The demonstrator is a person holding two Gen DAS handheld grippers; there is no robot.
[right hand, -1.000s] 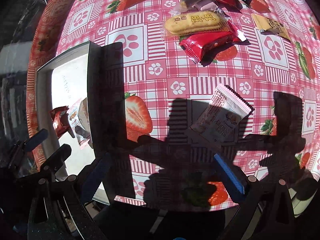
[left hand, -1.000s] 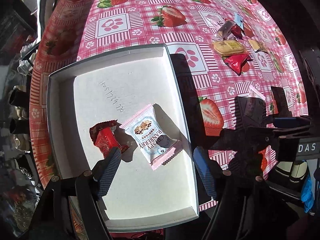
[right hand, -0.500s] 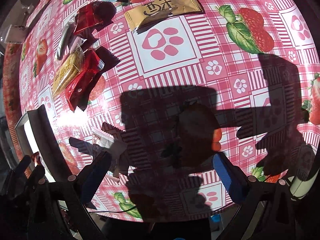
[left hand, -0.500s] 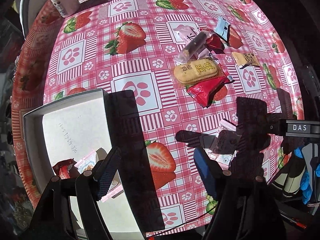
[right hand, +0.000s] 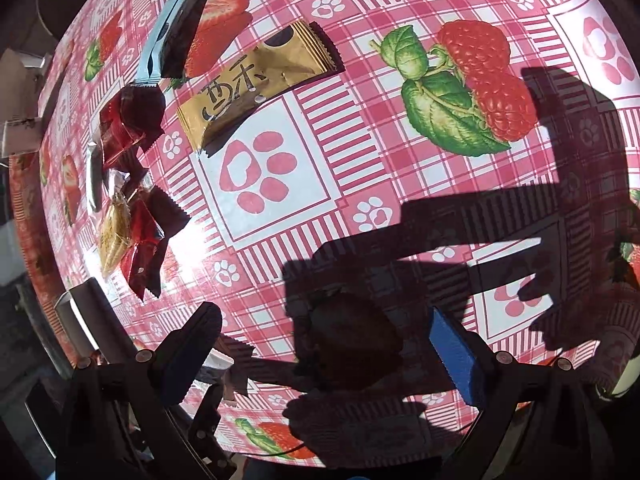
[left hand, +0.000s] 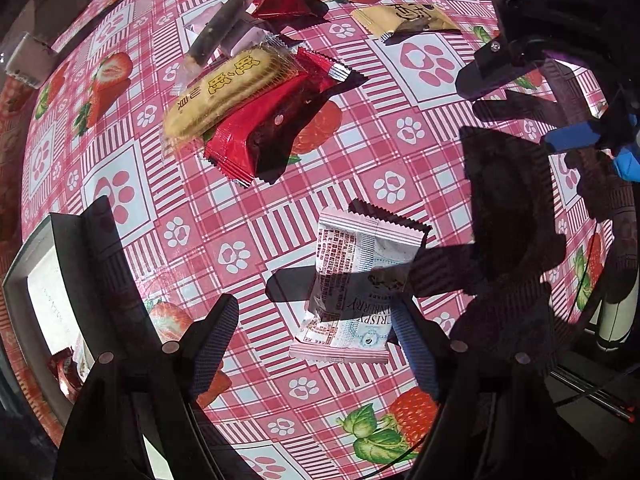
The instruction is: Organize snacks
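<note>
Snacks lie scattered; the left tool point(left hand: 316, 324) is opening above a white cranberry packet point(left hand: 356, 280), right tool point(right hand: 324, 344) released.

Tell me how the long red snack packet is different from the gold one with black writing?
The red packet is shiny red and plain; the gold packet has black characters. The red packet lies under a yellow biscuit pack, touching it; the gold packet lies alone. Both are long sealed wrappers lying flat on the strawberry tablecloth.
</note>
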